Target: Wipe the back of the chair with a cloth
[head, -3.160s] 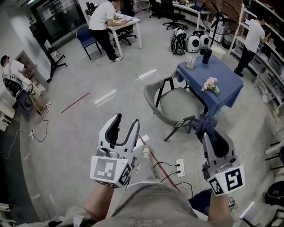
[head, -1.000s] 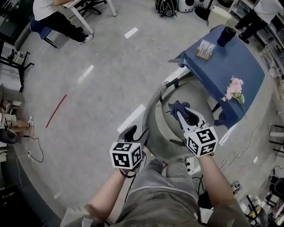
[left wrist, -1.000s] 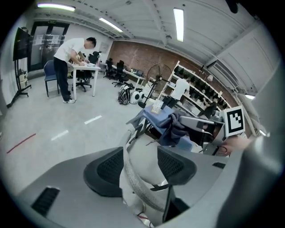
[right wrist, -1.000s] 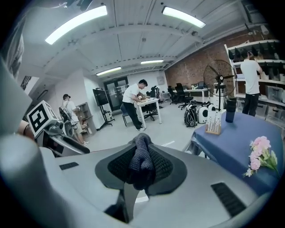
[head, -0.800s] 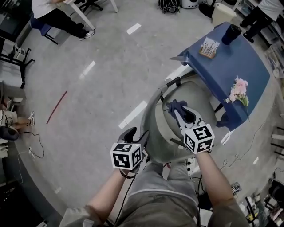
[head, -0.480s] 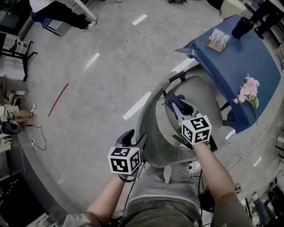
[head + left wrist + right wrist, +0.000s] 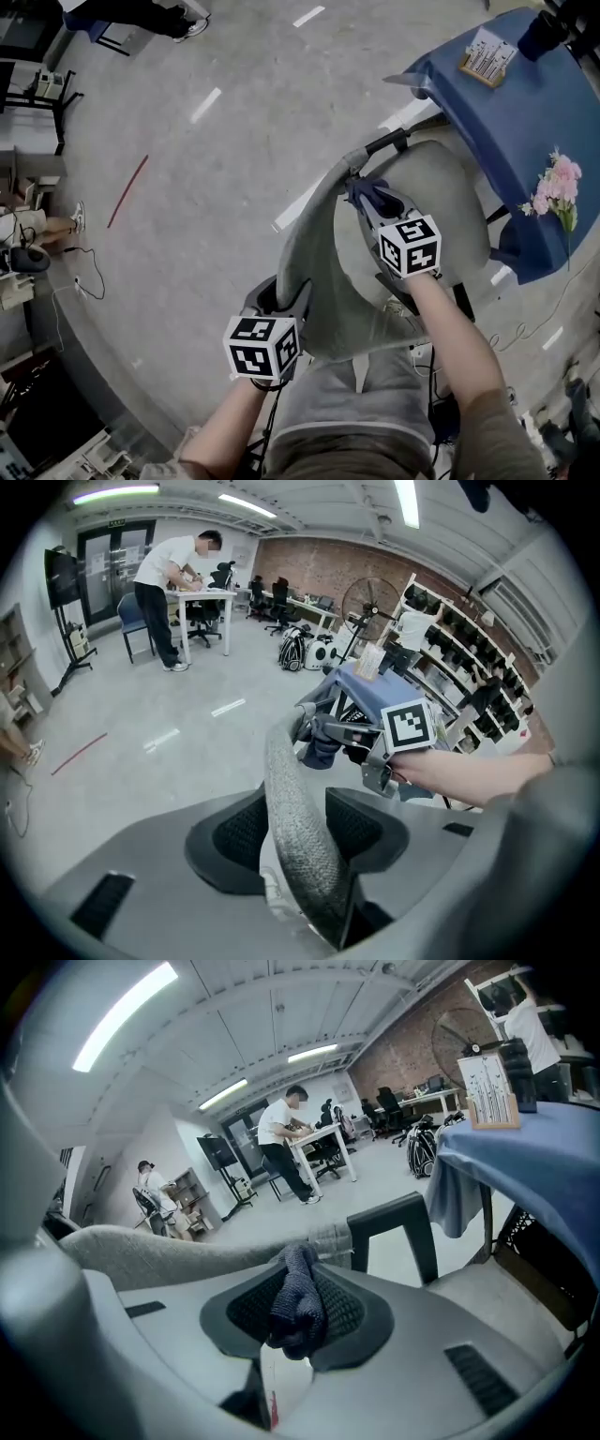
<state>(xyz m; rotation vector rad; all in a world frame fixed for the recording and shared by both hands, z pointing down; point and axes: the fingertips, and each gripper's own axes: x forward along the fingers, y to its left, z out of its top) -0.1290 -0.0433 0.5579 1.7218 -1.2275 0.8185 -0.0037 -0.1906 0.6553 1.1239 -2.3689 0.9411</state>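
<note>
The chair's curved grey back [image 7: 314, 253] runs from my lap toward the blue table. My left gripper [image 7: 281, 292] straddles its near rim [image 7: 295, 827]. Its jaws are closing with the rim between them, and a thin gap shows beside one pad. My right gripper [image 7: 370, 204] is shut on a dark blue cloth [image 7: 362, 192]. It holds the cloth against the inner side of the back near the far end, beside the black armrest [image 7: 389, 142]. In the right gripper view the bunched cloth [image 7: 298, 1302] hangs between the pads, with the grey back [image 7: 169, 1251] just behind.
The chair's seat [image 7: 436, 202] lies under my right arm. A blue-clothed table [image 7: 506, 103] with pink flowers [image 7: 560, 183] and a card holder [image 7: 487, 54] stands just past the chair. Cables [image 7: 70, 267] trail on the floor at left. People work at desks far off [image 7: 164, 574].
I have stepped up to the chair. Both grippers have come down: the left has sunk over the back's rim, and the right has carried the cloth lower along the back's inner side.
</note>
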